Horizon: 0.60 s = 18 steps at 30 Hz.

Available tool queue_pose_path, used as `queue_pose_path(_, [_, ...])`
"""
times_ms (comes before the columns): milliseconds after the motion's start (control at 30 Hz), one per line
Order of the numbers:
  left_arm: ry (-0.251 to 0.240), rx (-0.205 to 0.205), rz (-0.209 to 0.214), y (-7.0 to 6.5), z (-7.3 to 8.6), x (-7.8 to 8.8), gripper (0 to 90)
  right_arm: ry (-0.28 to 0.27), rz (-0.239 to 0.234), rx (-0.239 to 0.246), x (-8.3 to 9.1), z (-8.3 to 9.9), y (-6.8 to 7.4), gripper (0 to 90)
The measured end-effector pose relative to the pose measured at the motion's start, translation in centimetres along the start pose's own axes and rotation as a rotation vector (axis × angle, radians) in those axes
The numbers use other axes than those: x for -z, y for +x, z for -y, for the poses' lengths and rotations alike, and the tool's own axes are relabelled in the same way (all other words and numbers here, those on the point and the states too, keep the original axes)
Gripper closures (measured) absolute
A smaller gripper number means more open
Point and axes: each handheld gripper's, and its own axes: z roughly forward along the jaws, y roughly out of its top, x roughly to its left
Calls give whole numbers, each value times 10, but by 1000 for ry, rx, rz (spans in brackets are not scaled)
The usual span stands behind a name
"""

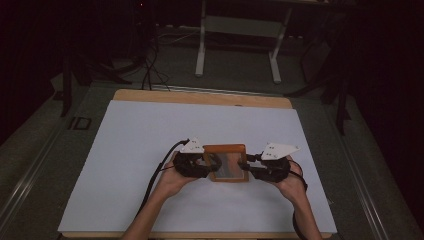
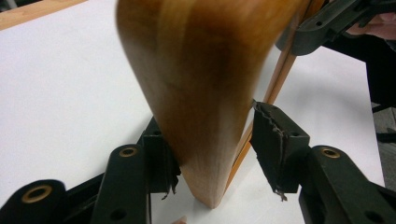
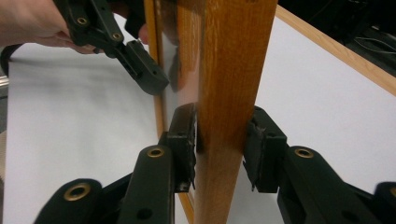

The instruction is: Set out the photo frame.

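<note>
A wooden picture frame (image 1: pixel 225 149) with a glossy pane is held between both grippers a little in front of the table's middle. My left gripper (image 1: pixel 212 163) grips its left side and my right gripper (image 1: pixel 243 166) its right side. In the left gripper view the orange-brown frame (image 2: pixel 196 84) stands between the jaws of the left gripper (image 2: pixel 212 140), whose pads (image 2: pixel 161 163) lie against it. In the right gripper view the right gripper (image 3: pixel 219 140) clamps the frame's wooden edge (image 3: pixel 229 70) from both sides. The left gripper (image 3: pixel 135 65) shows across the pane.
A white sheet (image 1: pixel 140 150) covers the wooden table (image 1: pixel 200 96), with free room all around the frame. Beyond the table lie a dark floor, cables (image 1: pixel 150 65) and the legs of a white stand (image 1: pixel 237 45). The person's hands (image 1: pixel 172 182) come in from the front edge.
</note>
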Motion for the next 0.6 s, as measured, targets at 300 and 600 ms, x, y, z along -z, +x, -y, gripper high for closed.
queue_pose_path(300, [4, 14, 9, 1, -1, 5, 571, -10, -3, -51, -3, 2, -4, 635])
queue_pose_path(600, [-10, 54, -1, 6, 5, 21, 573, -28, -33, -104, -17, -1, -1, 629])
